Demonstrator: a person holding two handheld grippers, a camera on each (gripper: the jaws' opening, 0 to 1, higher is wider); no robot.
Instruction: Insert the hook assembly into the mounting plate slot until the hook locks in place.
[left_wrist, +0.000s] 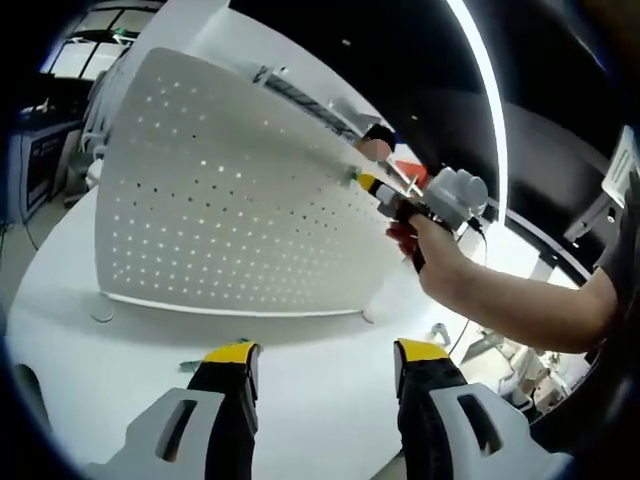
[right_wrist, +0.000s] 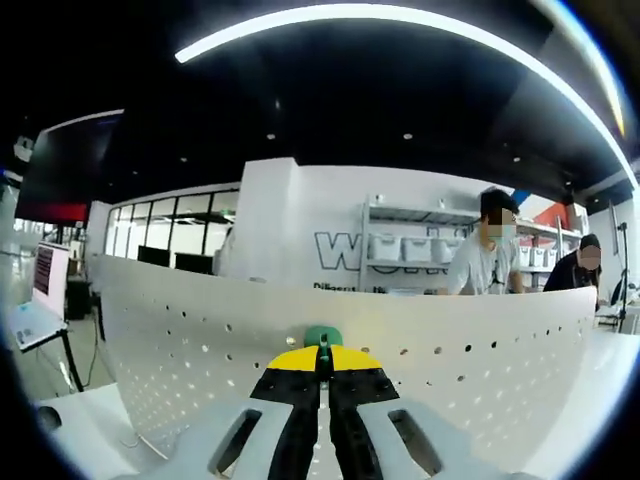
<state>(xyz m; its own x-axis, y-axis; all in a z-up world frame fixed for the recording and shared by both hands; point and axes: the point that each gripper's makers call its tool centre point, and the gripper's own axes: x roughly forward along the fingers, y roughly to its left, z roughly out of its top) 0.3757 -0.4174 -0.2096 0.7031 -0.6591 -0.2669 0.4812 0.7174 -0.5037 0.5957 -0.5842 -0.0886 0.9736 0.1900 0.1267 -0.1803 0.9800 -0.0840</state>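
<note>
White tabletop (left_wrist: 300, 390) bears the perforated mounting plate (left_wrist: 230, 200); left tool (left_wrist: 325, 365) wide, right tool (right_wrist: 323, 362) pinching the green hook (right_wrist: 323, 336).

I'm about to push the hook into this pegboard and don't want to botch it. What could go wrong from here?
1. The right gripper pinches the green hook at the top edge of the perforated board; if the hook misses a hole, it could slip from the jaws.
2. The board stands upright on the white table, and the open left gripper isn't bracing it, so a firm push might tip or slide it.
</note>
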